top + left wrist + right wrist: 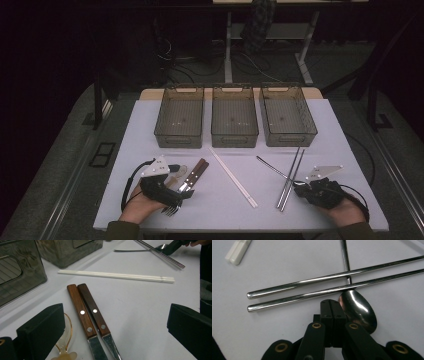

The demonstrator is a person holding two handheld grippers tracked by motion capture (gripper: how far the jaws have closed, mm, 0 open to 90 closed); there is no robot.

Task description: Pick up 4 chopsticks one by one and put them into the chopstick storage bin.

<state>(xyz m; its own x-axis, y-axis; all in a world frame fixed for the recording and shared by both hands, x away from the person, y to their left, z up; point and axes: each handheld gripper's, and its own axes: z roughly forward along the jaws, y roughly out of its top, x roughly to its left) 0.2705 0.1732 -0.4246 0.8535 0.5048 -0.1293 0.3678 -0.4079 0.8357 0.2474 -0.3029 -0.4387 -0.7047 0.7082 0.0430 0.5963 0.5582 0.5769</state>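
**Mia:** Where is the left claw (pixel 176 196)?

**Ben:** Down near the front edge of the bench (pixel 150 125), on the left side. Its jaws stand wide apart. Nothing is pinched between them.

**Mia:** What lies by it?

**Ben:** Two knives with brown wooden handles (pixel 88 312). They lie side by side and touch each other, on the bench in the gap of the wide jaws. A see-through spoon (pixel 65 340) lies just beside the left jaw. A fork (pixel 171 211) pokes out under the claw, right by the front edge.

**Mia:** And the right claw (pixel 333 305)?

**Ben:** It is pressed tight together, with nothing in it. Its tip sits just beside the bowl of a shiny metal spoon (pixel 358 311). I cannot tell if they touch.

**Mia:** Where is that spoon?

**Ben:** On the right side of the bench. Its thin handle runs under two metal chopsticks (pixel 317 286). The chopsticks lie next to each other, just past the tip of the claw.

**Mia:** Is there room in the middle?

**Ben:** Yes. A pair of white chopsticks (pixel 233 177) lies slanted in the middle, with bare bench on both sides. It is well apart from the knives and the metal chopsticks.

**Mia:** What is at the back?

**Ben:** Three see-through bins (pixel 235 122) in a row, near the far edge. Small gaps part them. A strip of bare bench runs between the bins and the cutlery.
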